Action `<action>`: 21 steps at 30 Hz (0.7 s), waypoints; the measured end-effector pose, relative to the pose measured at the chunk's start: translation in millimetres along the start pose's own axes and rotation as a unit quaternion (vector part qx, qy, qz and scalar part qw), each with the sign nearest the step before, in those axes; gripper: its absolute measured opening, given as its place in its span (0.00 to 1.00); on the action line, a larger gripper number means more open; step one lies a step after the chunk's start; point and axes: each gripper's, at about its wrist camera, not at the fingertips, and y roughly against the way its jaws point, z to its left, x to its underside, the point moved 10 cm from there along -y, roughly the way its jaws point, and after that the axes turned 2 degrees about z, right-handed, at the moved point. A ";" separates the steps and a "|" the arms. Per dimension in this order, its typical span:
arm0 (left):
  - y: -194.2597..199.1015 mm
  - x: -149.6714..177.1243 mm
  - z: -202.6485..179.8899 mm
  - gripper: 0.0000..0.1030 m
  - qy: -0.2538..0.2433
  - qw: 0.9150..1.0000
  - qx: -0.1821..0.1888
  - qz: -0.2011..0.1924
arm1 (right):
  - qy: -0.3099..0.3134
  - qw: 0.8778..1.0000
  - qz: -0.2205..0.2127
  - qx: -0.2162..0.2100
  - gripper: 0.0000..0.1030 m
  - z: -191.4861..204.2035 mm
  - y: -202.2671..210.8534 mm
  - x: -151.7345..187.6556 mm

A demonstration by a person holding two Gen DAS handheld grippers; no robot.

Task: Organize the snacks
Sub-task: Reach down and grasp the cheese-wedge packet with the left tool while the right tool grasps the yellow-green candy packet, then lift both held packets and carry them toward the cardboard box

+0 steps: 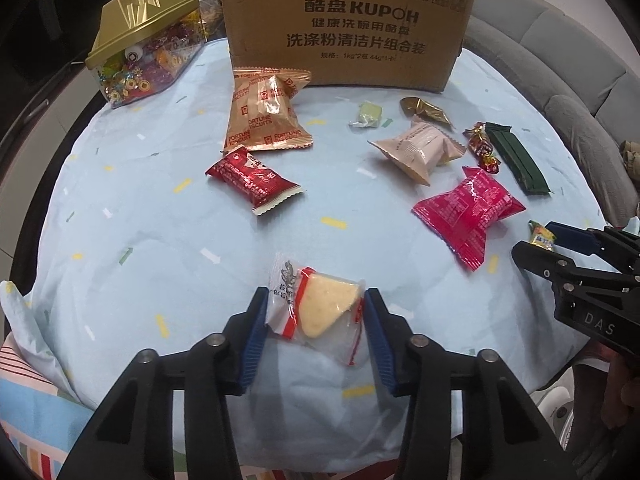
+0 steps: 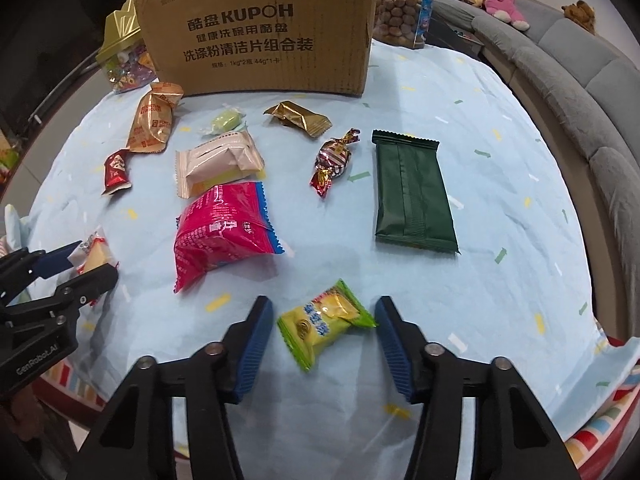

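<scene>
Squarely between fingers (image 1: 256, 320): cheese packet (image 1: 320, 308).

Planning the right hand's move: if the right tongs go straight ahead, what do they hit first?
The yellow-green snack packet, already lying between the open right tongs. Beyond it, probably bare cloth; depth is uncertain.
</scene>
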 end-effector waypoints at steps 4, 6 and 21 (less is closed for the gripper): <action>2.5 1.1 -2.0 0.35 0.001 1.000 0.007 -0.002 | 0.003 1.000 0.001 -0.006 0.38 2.8 1.6 0.3; 3.6 1.1 -3.9 0.33 0.000 1.000 0.013 -0.003 | 0.003 1.000 0.002 -0.009 0.37 3.4 2.2 1.1; 20.8 -5.9 -5.5 0.32 -0.002 0.999 0.022 -0.030 | 0.010 1.000 -0.012 -0.014 0.30 8.8 17.3 -3.0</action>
